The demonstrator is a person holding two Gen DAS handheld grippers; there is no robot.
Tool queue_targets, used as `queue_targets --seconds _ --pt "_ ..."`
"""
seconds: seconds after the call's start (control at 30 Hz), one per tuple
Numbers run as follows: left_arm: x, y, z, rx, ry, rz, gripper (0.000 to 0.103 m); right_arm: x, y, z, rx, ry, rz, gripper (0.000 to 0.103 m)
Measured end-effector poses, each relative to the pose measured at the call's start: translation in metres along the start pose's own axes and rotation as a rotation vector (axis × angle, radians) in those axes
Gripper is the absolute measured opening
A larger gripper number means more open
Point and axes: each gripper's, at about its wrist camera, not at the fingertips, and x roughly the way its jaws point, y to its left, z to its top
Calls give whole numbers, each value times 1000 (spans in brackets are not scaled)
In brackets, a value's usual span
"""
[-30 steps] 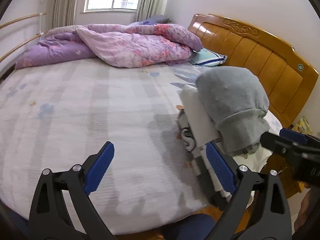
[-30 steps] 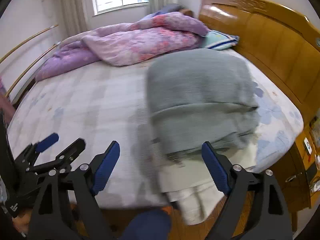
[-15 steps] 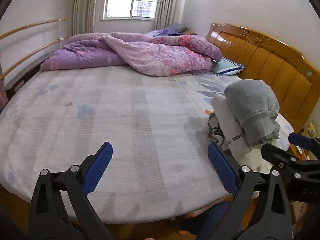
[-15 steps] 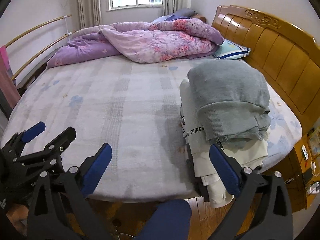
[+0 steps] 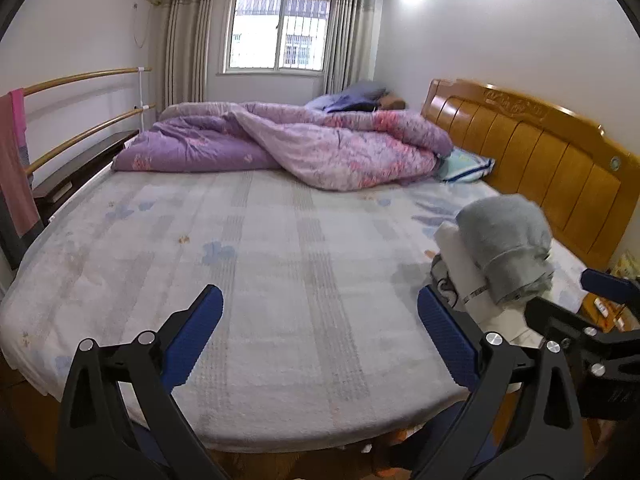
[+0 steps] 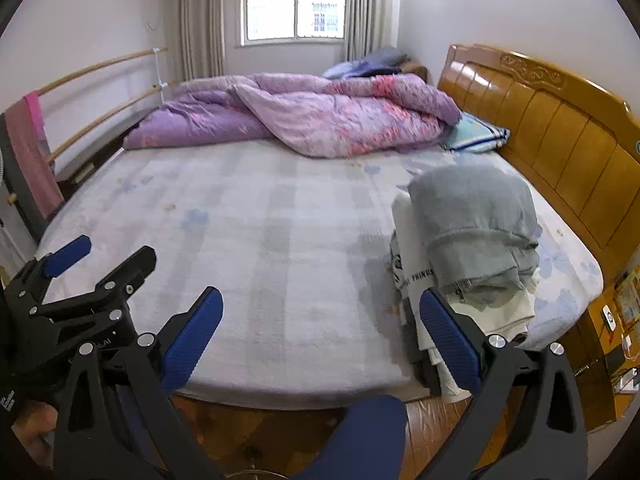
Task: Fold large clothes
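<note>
A folded grey sweater (image 5: pixel 504 240) (image 6: pixel 472 216) lies on top of a stack of folded clothes near the bed's right front edge, with a white printed garment (image 5: pixel 460 268) (image 6: pixel 412 248) under it. My left gripper (image 5: pixel 320 300) hovers open over the bare sheet, left of the stack, with nothing between its blue pads. My right gripper (image 6: pixel 320 300) is open too, back from the bed edge, and its right pad (image 6: pixel 448 332) is in front of the stack without touching it. In each wrist view the other gripper shows at the side (image 5: pixel 592 320) (image 6: pixel 80 272).
A pale flowered sheet (image 5: pixel 280 260) covers the wide bed. At the back lie a rumpled purple quilt (image 5: pixel 304 148) and a striped pillow (image 5: pixel 466 164). A wooden headboard (image 5: pixel 540 152) runs along the right. Wooden rails (image 5: pixel 80 136) and a pink towel (image 5: pixel 16 168) stand at the left.
Both grippers have drawn back and upward from the clothes stack, so more of the bed and room shows. The grey sweater stays on the stack, now smaller in both views.
</note>
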Motion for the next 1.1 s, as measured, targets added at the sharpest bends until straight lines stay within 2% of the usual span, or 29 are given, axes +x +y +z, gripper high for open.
queue_targets --seconds 0.1,0.3,0.67,0.87,1.1 --pt "-23 3 6 14 -46 15 98 -19 14 4 -27 -55 6 95" --pt "-54 18 15 -3 -71 46 98 -48 35 9 -81 -161 -22 95" --pt "-100 25 26 -9 -168 114 98 -71 41 13 -75 -239 44 95" --pt "-117 21 28 16 -240 144 98 -87 43 13 -72 -304 33 95" --pt "-129 10 26 51 -316 166 98 -95 35 10 -47 -332 31 95"
